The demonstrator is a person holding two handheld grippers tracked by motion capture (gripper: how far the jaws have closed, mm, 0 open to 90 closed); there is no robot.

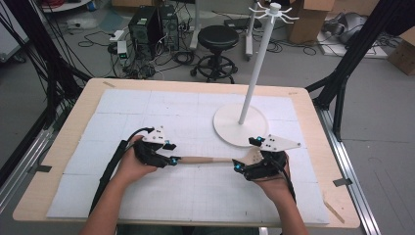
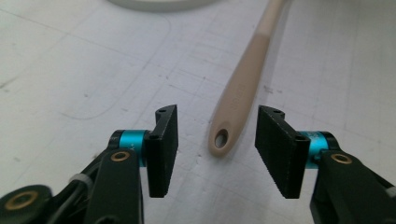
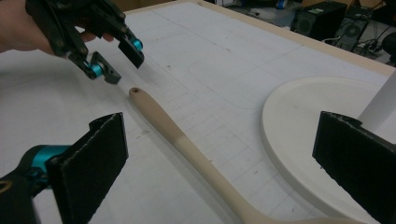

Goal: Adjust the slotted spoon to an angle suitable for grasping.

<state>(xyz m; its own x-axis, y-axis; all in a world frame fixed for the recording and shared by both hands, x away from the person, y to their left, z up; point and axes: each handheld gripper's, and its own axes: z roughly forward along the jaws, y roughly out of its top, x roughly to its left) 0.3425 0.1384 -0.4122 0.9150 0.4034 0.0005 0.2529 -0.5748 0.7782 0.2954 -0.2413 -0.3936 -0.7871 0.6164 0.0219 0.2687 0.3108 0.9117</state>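
1. The table (image 1: 58, 147) carries a white gridded mat (image 1: 147, 117), and I take the white stand (image 1: 241, 125) on it as my landmark: a round base with a tall pole rising from it.
2. The wooden spoon (image 1: 205, 159) lies flat on the mat just in front of the stand's base, its handle stretching away to the stand's left.
3. My right gripper (image 3: 219, 154) sits just in front of the stand's base, jaws wide apart either side of the spoon near its bowl, pads off it.
4. My left gripper (image 2: 217, 149) is well left of the stand at the handle's holed end; its jaws stand partly apart, clear of the wood, gripping nothing.
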